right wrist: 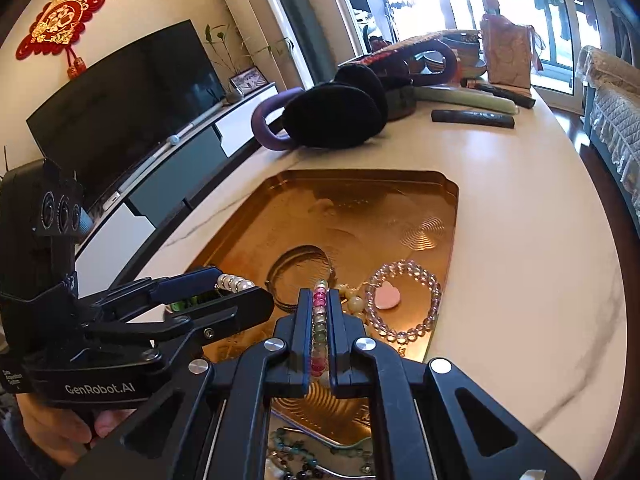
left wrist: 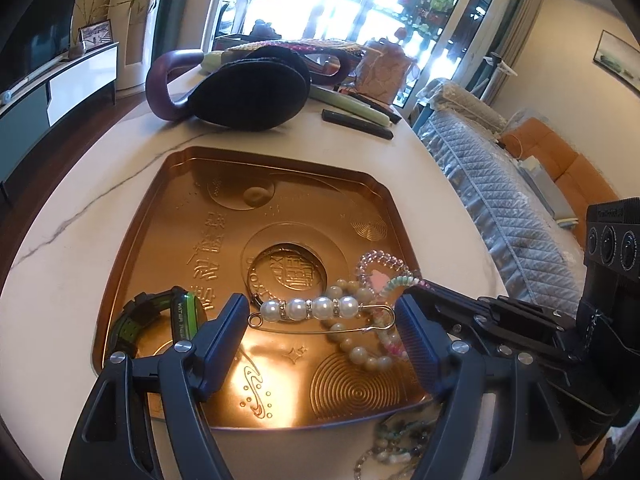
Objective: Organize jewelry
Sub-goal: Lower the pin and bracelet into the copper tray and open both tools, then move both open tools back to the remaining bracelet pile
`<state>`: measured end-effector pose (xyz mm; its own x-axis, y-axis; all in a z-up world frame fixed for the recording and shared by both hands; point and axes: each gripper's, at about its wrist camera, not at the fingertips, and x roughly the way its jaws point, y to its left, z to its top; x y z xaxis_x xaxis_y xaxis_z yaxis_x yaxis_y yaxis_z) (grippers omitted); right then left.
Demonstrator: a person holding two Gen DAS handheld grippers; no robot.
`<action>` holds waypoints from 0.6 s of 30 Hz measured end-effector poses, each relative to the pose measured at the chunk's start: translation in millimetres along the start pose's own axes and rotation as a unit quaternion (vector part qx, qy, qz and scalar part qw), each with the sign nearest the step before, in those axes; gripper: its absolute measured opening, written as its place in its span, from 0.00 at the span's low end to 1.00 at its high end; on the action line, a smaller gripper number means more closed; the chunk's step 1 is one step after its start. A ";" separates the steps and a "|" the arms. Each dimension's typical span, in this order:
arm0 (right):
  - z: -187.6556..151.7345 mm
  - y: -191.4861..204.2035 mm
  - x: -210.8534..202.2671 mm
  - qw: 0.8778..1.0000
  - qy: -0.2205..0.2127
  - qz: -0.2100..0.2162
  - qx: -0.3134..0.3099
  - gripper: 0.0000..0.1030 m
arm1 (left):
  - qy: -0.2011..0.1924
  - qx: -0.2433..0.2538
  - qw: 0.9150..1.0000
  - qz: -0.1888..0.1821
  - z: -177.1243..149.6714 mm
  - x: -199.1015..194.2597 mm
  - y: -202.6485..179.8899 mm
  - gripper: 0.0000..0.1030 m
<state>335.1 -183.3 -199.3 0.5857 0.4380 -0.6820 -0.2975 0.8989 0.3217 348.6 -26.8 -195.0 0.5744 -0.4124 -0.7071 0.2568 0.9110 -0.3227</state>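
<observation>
A gold tray lies on the white table. My left gripper is open over its near half; a pearl safety-pin brooch spans the gap between the fingers, and I cannot tell whether they touch it. In the tray lie a green-black watch, a thin bangle, a cream bead bracelet and a clear pink bracelet. My right gripper is shut on a multicoloured bead bracelet above the tray's near edge.
A pile of bead necklaces lies on the table just before the tray. Black earmuffs with a purple band, a dark stick and a pink bag stand at the far end. The table edge curves off at right.
</observation>
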 end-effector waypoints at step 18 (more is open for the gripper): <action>-14.4 -19.6 -7.0 0.999 0.015 -0.022 0.022 0.74 | 0.026 0.016 0.998 0.052 -11.8 -13.6 -1.2 0.99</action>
<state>325.9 -204.2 -210.3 0.5746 0.3988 -0.7147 -0.2389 0.9170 0.3195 331.2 -22.3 -192.4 0.5588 -0.3141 -0.7675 0.2228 0.9483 -0.2259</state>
